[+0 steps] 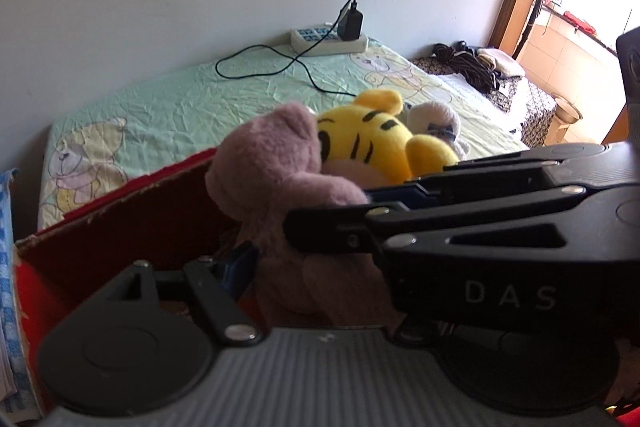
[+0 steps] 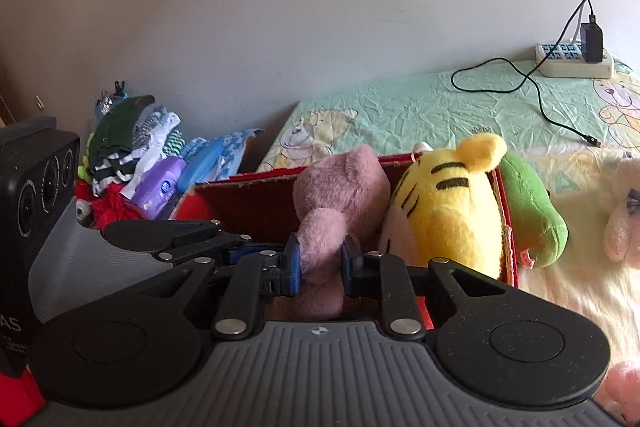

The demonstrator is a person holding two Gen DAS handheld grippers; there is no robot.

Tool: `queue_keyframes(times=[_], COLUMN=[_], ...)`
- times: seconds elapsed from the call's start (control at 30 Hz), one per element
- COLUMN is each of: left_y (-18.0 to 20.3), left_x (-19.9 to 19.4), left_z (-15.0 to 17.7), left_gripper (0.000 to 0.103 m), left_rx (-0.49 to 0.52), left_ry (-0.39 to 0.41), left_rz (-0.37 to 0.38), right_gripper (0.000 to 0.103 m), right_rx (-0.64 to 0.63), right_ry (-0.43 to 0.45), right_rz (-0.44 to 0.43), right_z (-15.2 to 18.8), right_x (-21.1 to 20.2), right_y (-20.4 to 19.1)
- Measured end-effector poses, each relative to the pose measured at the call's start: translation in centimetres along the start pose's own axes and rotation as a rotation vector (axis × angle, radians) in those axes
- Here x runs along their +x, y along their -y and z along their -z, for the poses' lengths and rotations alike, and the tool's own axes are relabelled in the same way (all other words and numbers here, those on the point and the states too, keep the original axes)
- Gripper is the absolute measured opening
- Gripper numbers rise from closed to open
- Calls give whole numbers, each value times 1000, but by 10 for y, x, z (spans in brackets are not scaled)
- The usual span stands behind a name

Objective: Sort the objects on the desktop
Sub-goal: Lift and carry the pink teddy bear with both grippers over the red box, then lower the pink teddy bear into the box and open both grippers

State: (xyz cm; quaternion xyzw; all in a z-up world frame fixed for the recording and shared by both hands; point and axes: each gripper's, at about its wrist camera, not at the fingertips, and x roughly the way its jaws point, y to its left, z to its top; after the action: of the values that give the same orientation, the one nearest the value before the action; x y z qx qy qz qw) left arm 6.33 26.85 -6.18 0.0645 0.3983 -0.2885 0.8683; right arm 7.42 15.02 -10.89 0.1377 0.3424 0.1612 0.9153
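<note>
The pink bear (image 2: pixel 340 187) stands in the red box (image 2: pixel 248 203) beside the tiger (image 2: pixel 448 211). The right gripper (image 2: pixel 320 261) pinches its lower body; the left gripper (image 1: pixel 276 247) pinches it too. Judged light, soft and compressible; grip a thick limb or torso, not loose fur.

My right gripper (image 2: pixel 320 263) is sitting wedged in the red box (image 2: pixel 248 205), with the pink bear (image 2: pixel 340 195) and yellow tiger (image 2: pixel 452 211) crowding its right half. The box's left half is lying open, and the green bed sheet (image 2: pixel 400 107) behind is offering free room except for the black cable (image 2: pixel 532 83).
</note>
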Motion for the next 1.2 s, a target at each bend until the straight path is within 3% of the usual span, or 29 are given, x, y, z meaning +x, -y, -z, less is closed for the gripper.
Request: queue_keyframes(times=[0.33,0.5,0.7,1.2], left_y=[-14,-13,-18,-19], left_x=[26,23,12,11], left_z=[5,6,8,13], left_gripper=[70,71,82,85], left_rx=[-32,-30,-69,-139], left_ry=[-111,-117,-100,-95], left_rz=[3,-1,10,73], right_gripper=[20,20,21,19], right_rx=[45,40,17,69], right_ry=[-49,-48,-23,-35], right_rz=[52,54,67,45], right_z=[6,6,5,8], right_x=[27,25,15,5], right_y=[2,0,-2,4])
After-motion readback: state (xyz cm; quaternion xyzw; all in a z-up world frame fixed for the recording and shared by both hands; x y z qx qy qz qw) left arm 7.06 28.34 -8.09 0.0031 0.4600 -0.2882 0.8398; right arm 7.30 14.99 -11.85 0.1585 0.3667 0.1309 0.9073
